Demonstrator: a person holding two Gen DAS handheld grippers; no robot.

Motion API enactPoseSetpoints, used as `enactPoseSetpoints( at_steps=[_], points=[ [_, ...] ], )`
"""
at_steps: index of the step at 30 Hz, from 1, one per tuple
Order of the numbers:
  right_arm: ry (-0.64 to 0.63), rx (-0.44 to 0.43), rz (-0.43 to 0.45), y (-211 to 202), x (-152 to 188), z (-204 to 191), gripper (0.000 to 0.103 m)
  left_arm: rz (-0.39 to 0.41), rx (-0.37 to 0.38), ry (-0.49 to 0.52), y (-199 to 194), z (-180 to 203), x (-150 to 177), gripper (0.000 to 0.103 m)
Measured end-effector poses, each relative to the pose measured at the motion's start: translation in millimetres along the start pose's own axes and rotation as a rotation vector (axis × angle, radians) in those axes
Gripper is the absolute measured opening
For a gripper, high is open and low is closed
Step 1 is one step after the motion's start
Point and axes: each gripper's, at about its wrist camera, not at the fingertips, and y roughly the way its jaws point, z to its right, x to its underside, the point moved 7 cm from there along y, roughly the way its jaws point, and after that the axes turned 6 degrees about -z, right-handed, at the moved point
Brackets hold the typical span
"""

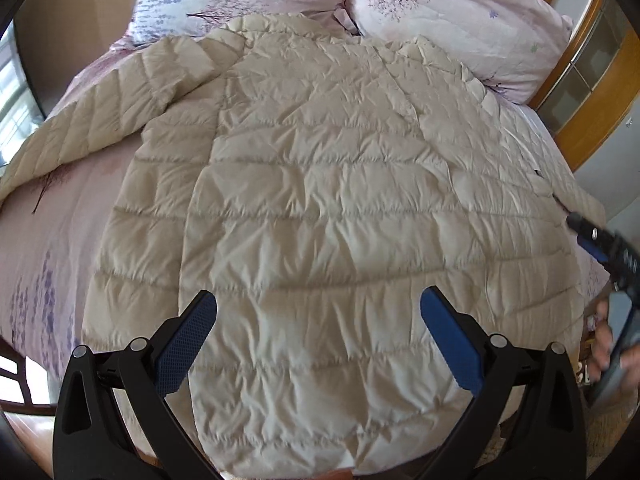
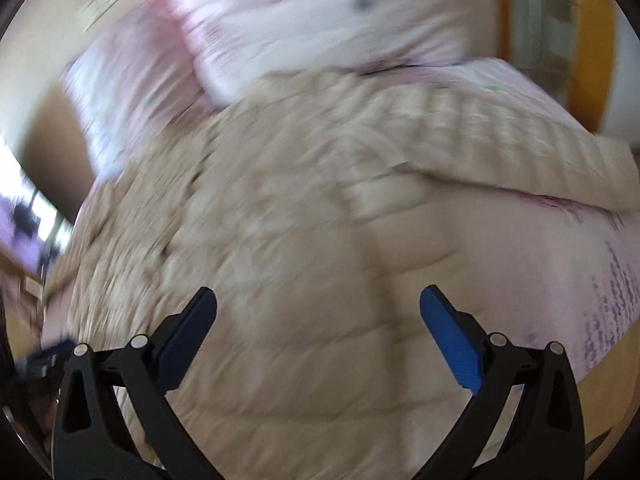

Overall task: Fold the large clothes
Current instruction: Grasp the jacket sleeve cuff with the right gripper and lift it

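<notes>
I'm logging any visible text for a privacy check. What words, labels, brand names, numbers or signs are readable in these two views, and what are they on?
None can be read in either view.
Cream down jacket: no label, tag or logo shows.
Pink bedsheet and pillows: only printed trees and flowers, no lettering.
Left gripper and right gripper: no markings visible.
The right wrist view is motion-blurred, so any small text there would be unreadable.

daylight, soft shadows | left sharp | right motion-blurred | fisheye edges
</notes>
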Motion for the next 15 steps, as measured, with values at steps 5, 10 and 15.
enactPoseSetpoints(
  at_steps=[5,10,15],
  points=[
    [0.299,0.034,0.069,-1,-34,100,0.101,-0.064,0.034,0.022,15,1,-16,0.102],
    [0.710,0.048,0.091,-3,-37,223,0.071,-0.120,0.083,0.001,29,-2,-34,0.102],
    [0.928,0.045,0.191,-17,-29,304,0.065,-0.035,0.118,-0.049,24,-15,-58,0.102]
  ],
)
